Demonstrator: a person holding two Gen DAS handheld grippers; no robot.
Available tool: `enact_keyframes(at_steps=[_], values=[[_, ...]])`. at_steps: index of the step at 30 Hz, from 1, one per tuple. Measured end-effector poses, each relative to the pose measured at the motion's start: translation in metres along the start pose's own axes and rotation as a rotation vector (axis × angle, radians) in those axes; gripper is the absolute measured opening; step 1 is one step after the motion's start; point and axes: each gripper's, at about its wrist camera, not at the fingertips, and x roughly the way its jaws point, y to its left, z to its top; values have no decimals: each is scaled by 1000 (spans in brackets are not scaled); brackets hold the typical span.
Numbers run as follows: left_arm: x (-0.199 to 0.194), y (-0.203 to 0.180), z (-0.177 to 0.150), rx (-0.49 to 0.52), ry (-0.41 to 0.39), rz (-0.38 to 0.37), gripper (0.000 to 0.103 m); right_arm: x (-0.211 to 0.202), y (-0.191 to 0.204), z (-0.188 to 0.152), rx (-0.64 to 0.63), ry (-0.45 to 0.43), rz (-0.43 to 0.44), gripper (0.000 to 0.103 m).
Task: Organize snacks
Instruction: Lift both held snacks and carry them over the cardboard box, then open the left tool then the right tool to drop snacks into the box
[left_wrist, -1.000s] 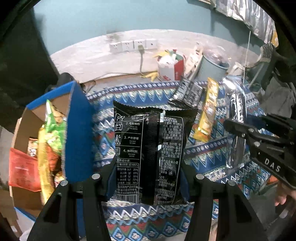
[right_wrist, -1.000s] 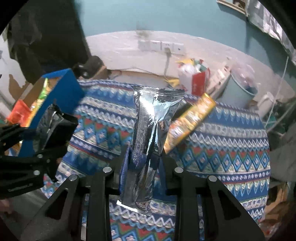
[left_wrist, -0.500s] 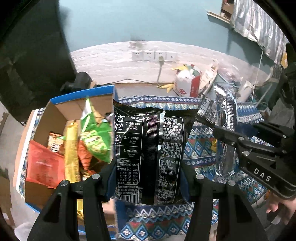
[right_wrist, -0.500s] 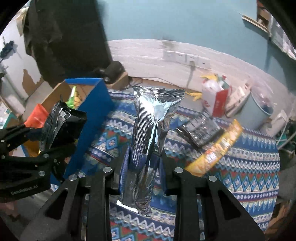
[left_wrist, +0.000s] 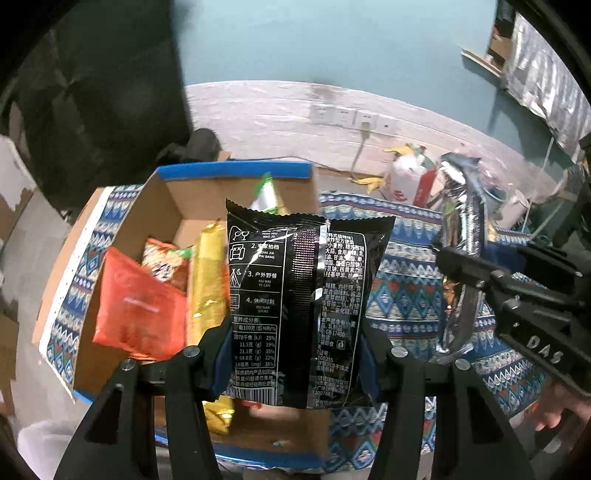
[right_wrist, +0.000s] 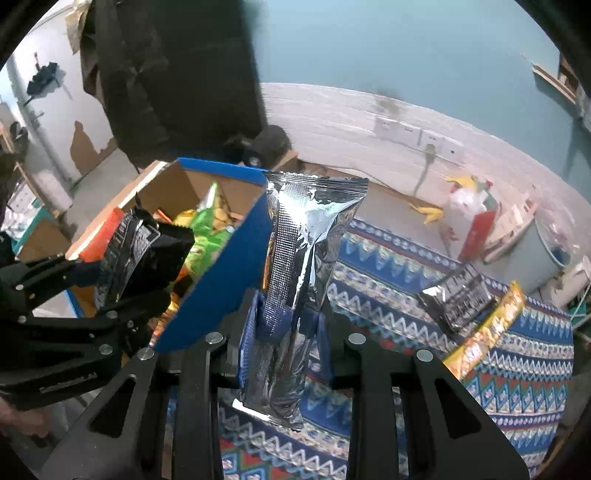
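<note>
Two grippers (left_wrist: 293, 354) (right_wrist: 286, 332), one box (left_wrist: 236, 170), eight visible snack packets (left_wrist: 295, 295).

A box (left_wrist: 162, 206) is set at the left of the surface (right_wrist: 524, 369), with packets (left_wrist: 140, 314) stood inside it. One packet (left_wrist: 295, 306) is held above the box by the left claw (left_wrist: 291, 362); another (right_wrist: 299, 280) is held just right of the box wall by the right claw (right_wrist: 286, 332). Two more packets (right_wrist: 458, 299) lie on the surface at the far right.

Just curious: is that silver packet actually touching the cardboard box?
Cannot tell. In the right wrist view the silver packet overlaps the box's blue wall, hiding any gap.
</note>
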Motion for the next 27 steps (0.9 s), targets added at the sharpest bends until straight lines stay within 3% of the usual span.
enact_keyframes(at_steps=[10, 14, 27], values=[[19, 35, -10, -73, 64, 54, 58, 11, 29, 21, -22, -6, 43, 27], [16, 44, -10, -85, 59, 78, 75, 13, 42, 28, -29, -6, 66, 27], [-7, 97, -6, -191, 8, 112, 75, 39, 85, 56, -64, 31, 158, 27]])
